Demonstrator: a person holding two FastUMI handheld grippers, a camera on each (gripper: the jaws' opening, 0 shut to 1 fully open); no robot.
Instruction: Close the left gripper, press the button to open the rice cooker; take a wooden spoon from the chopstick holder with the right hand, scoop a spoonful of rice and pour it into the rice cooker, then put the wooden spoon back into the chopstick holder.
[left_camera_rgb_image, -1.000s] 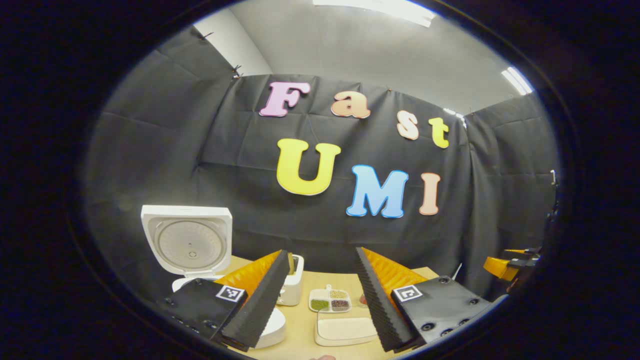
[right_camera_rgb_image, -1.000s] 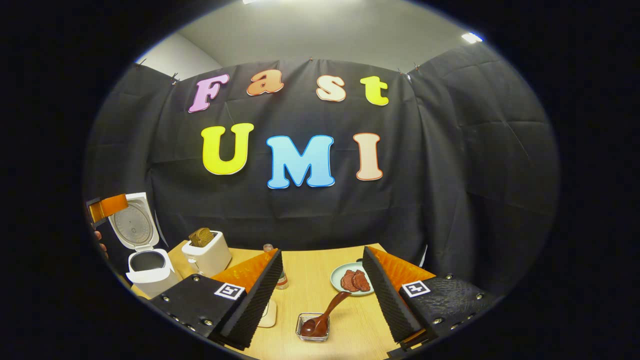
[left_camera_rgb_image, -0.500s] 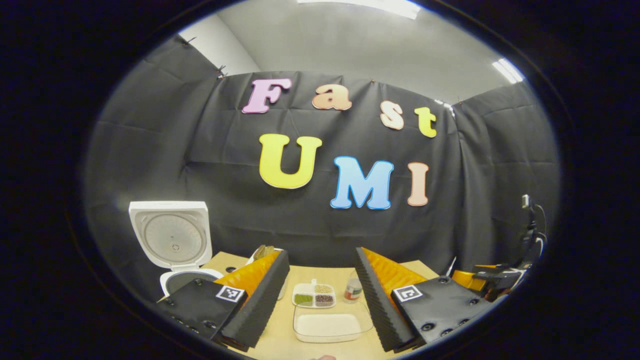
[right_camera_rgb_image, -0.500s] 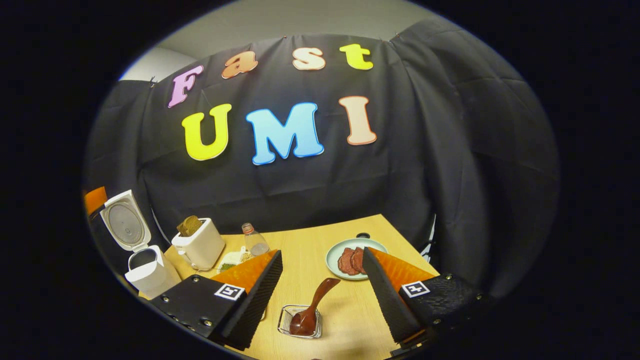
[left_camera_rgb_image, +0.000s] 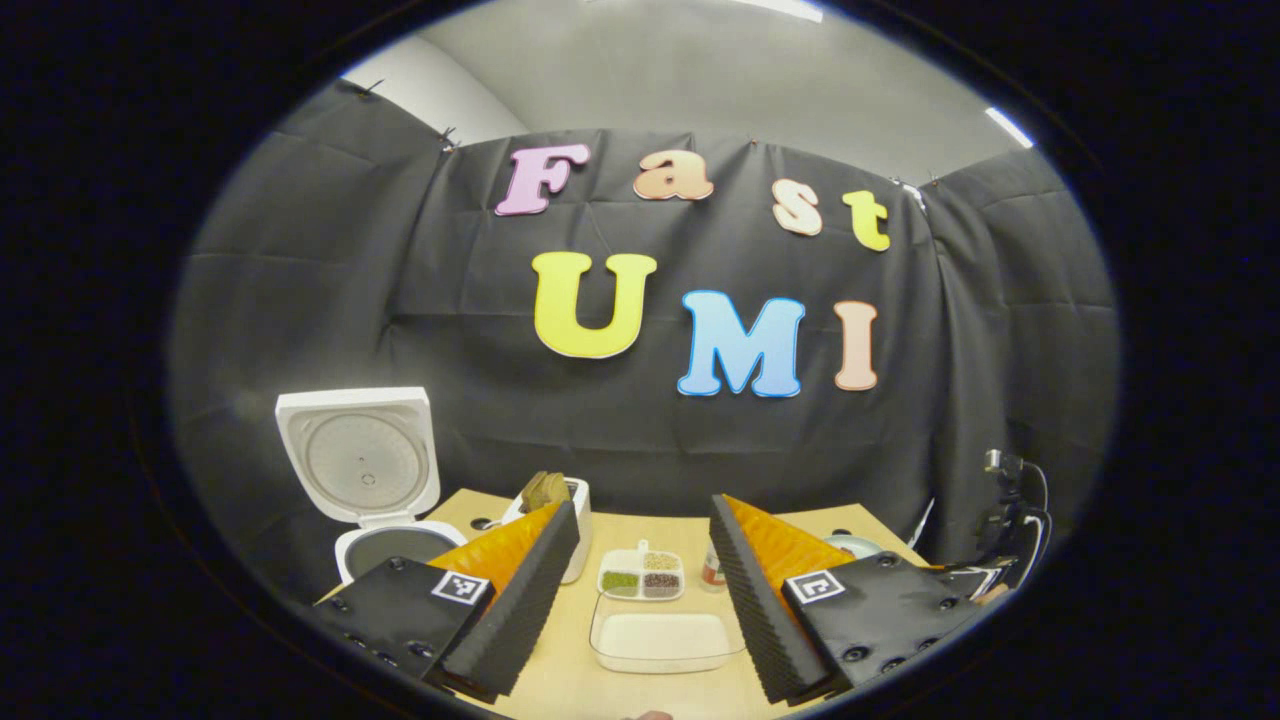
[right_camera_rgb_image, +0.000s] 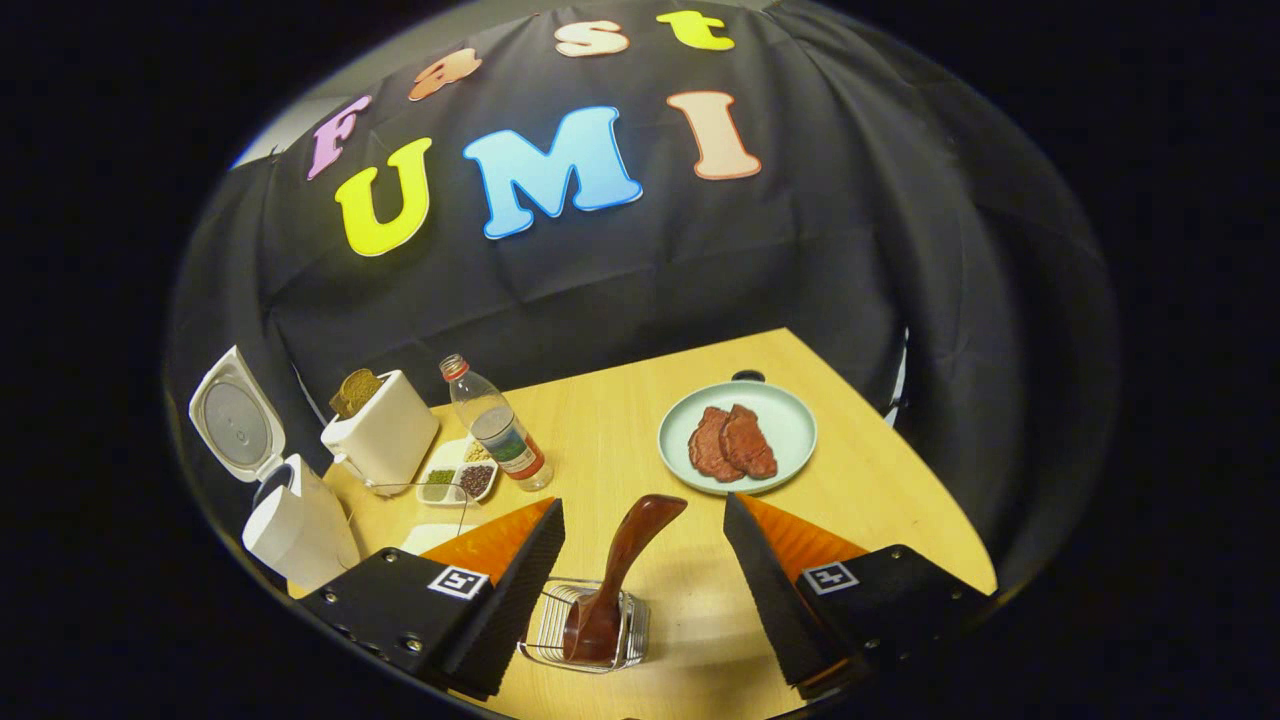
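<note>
The wooden spoon (right_camera_rgb_image: 620, 570) is standing bowl-down in the chopstick holder (right_camera_rgb_image: 590, 630), a small wire basket sitting at the bottom centre of the right gripper view, with the spoon's handle leaning up and to the right. The right gripper (right_camera_rgb_image: 640, 590) is hovering with its fingers spread wide, one on each side of the spoon and holder, touching neither. At the left edge of that view the rice cooker (right_camera_rgb_image: 285, 520) is sitting with its lid (right_camera_rgb_image: 235, 420) standing open; in the left gripper view the same rice cooker (left_camera_rgb_image: 385, 545) is showing at lower left, its lid (left_camera_rgb_image: 360, 455) tipped up and its dark inner pot exposed. The left gripper (left_camera_rgb_image: 640, 590) is holding its fingers wide apart too, gripping nothing, and between them at the bottom of the frame a clear container of rice (left_camera_rgb_image: 660, 640) is lying on the wooden table (left_camera_rgb_image: 620, 530). Just behind it a small divided dish of beans (left_camera_rgb_image: 642, 580) is sitting, and a white toaster (left_camera_rgb_image: 570, 520) with bread in it is standing beside the cooker. In the right gripper view a plastic bottle (right_camera_rgb_image: 495, 425) is standing near the toaster (right_camera_rgb_image: 385, 440) and the bean dish (right_camera_rgb_image: 458, 482), and a pale plate (right_camera_rgb_image: 790, 435) carrying two slices of meat (right_camera_rgb_image: 732, 442) is resting right of centre on the table (right_camera_rgb_image: 900, 500).
</note>
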